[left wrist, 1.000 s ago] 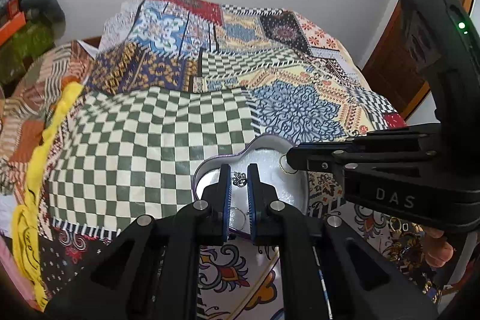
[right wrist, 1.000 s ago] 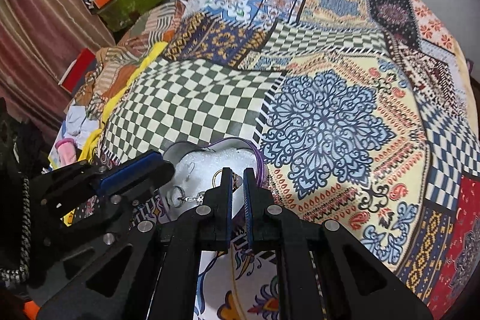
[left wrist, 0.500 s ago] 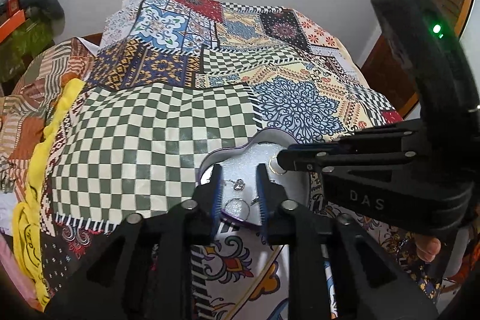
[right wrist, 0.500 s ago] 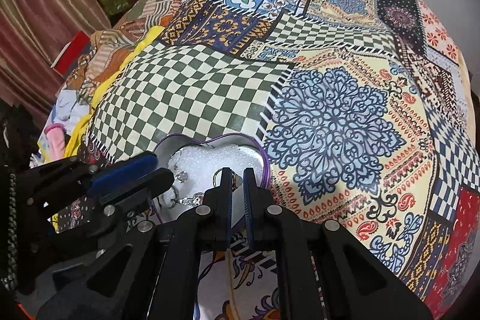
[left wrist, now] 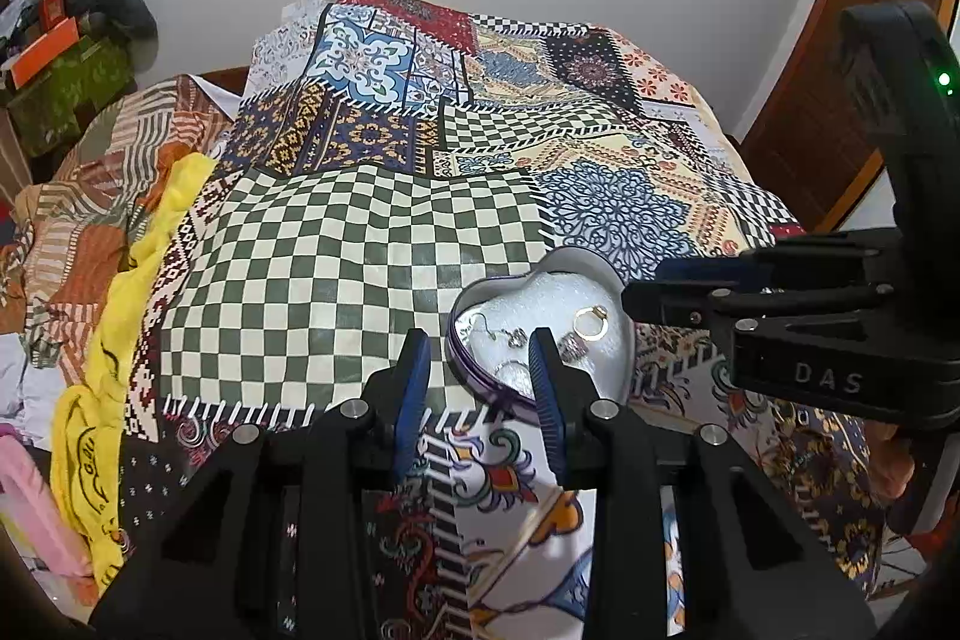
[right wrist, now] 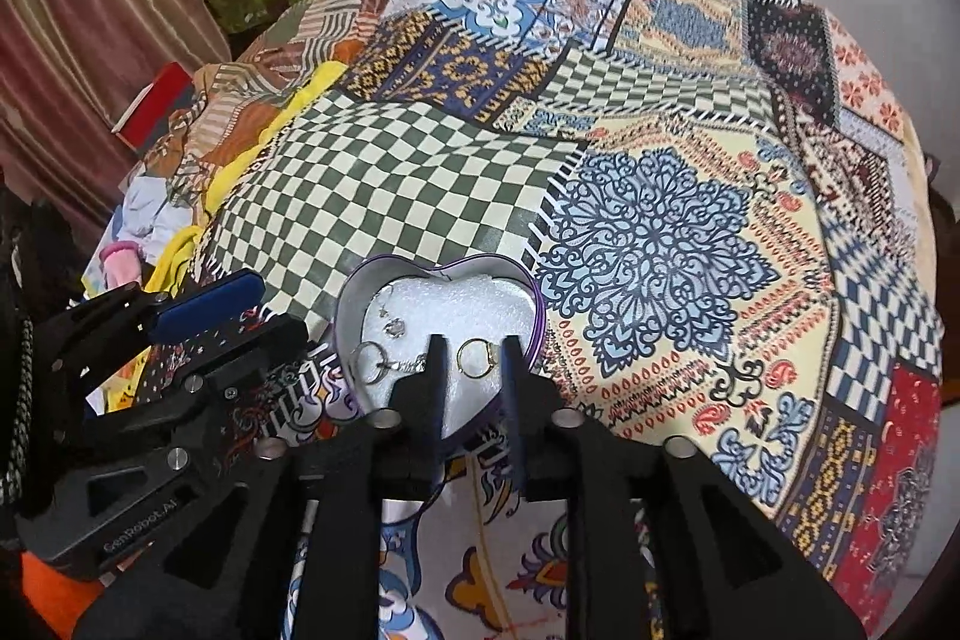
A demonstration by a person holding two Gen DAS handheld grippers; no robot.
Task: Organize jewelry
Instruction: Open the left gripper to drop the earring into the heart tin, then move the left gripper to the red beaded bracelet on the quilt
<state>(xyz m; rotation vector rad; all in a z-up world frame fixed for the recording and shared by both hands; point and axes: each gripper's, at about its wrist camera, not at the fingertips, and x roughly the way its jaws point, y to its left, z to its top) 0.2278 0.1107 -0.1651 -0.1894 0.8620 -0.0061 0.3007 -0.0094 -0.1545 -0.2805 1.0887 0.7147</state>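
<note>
Left gripper (left wrist: pixel 477 370): fingers apart, nothing between them. It hovers over the near-left rim of the tin (left wrist: pixel 621 280), a heart-shaped box resting on the quilt (left wrist: pixel 336 268). The wide gap suggests it is either ready for a pick or clear of a piece just set down; which one cannot be told.

Tin contents, left to right in the right wrist view:
- Silver hoop (right wrist: pixel 369 361), at the left wall.
- Small silver charm (right wrist: pixel 394 327), just behind the hoop.
- Gold ring (right wrist: pixel 477 357), right of centre.

All pieces lie apart on the white foam liner (right wrist: pixel 474 304), which likely keeps them from sliding or tangling. A further silver piece near the tin's point is partly hidden by the left gripper; its type cannot be told.

Right gripper (right wrist: pixel 471 382): fingers apart, empty. The gold ring shows in the gap between the fingertips, so the gripper appears aligned on that piece. No contact is visible.

Judgement: sorting is well along, since the jewelry in view already sits inside the tin.
</note>
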